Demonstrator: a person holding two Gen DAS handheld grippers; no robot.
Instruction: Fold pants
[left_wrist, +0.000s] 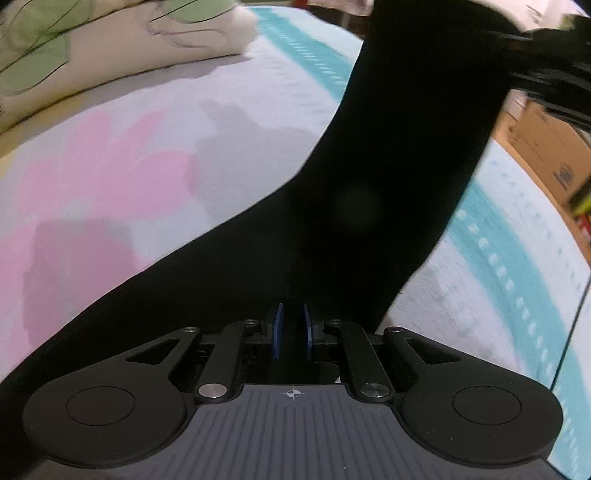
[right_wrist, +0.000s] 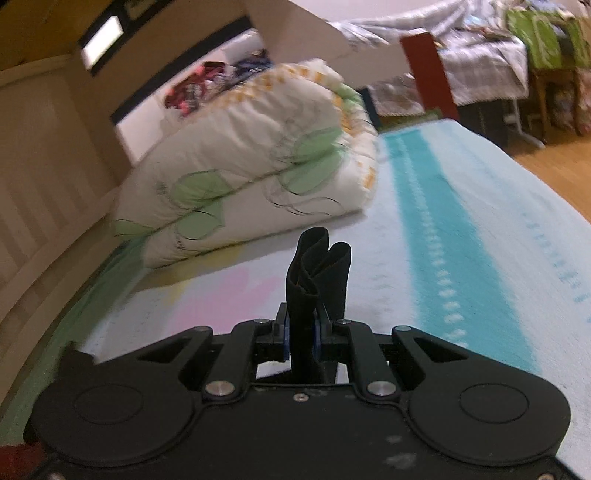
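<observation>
The black pants hang stretched in the air above the bed in the left wrist view, running from my left gripper up to the top right. My left gripper is shut on the pants, its blue pads pressed on the cloth. In the right wrist view my right gripper is shut on a bunched, folded edge of the pants that sticks up between the fingers, held above the bed.
The bed sheet is pale with a teal stripe and pink patches. A folded white quilt with green leaves lies at the bed's head. A cardboard box and wooden floor lie beyond the bed's right edge.
</observation>
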